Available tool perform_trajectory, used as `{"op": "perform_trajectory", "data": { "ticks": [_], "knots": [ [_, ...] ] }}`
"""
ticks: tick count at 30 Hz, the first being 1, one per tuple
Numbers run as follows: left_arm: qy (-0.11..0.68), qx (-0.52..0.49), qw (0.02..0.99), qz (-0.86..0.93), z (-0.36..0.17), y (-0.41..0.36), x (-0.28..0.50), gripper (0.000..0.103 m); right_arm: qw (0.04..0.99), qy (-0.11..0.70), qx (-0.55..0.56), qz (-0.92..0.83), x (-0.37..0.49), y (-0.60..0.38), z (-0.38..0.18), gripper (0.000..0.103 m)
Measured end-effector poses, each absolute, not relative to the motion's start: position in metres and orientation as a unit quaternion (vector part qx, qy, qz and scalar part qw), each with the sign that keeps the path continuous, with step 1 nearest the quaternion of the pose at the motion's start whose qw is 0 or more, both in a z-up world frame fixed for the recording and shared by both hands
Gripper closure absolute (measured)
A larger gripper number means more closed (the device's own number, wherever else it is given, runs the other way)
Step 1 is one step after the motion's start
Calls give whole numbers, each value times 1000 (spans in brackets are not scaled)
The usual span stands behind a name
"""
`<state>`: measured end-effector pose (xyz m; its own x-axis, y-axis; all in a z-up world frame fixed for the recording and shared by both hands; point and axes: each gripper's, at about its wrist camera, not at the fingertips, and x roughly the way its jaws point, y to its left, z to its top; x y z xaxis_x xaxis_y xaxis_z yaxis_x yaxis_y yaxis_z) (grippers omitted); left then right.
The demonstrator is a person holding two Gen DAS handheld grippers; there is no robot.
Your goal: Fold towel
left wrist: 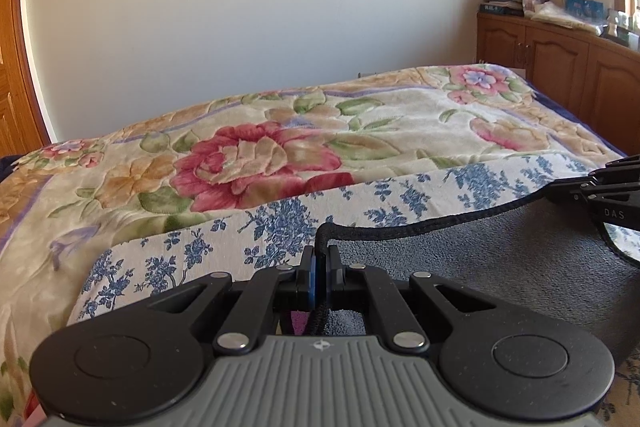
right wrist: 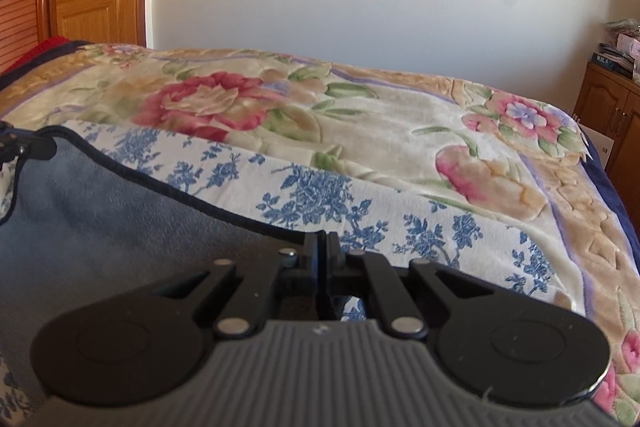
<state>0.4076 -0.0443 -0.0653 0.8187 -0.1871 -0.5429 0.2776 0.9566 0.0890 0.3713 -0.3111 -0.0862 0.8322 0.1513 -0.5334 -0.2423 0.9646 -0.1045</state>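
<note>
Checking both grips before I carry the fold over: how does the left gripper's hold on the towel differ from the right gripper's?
1. The left gripper shows the towel hem's dark cord standing up between its fingers; at the right gripper the hem runs in from the left, with no cloth showing.
2. The left gripper's view is sharp, the right gripper's blurred.
Shared: both are shut on the same dark-bound edge.

The towel (left wrist: 500, 267) is grey and fleecy with a dark stitched border. It is lifted at two places along its upper edge, which sags between them, and it hangs over a blue-flowered white cloth (left wrist: 280, 223).
</note>
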Motion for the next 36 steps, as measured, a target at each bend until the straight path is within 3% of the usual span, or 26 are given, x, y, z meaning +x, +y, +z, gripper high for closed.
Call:
{"op": "perform_trajectory", "data": {
  "ticks": [13, 19, 20, 22, 30, 36],
  "knots": [
    [307, 110, 941, -93, -85, -54, 426, 92, 946, 295, -79, 107, 381, -313, -98, 98],
    [303, 102, 944, -87, -84, -52, 422, 49, 947, 295, -78, 100, 379, -317, -94, 84],
    [300, 101, 945, -86, -82, -53, 420, 43, 947, 296, -78, 97, 378, -318, -93, 67],
    [294, 103, 946, -86, -79, -54, 416, 37, 950, 290, -65, 99, 374, -321, -87, 45],
    [271, 109, 953, -83, -48, -57, 397, 17, 954, 278, -47, 102, 354, -325, -58, 44],
    [251, 103, 959, -84, -10, -55, 379, 12, 956, 269, -49, 108, 334, -320, -32, 44]
  ]
}}
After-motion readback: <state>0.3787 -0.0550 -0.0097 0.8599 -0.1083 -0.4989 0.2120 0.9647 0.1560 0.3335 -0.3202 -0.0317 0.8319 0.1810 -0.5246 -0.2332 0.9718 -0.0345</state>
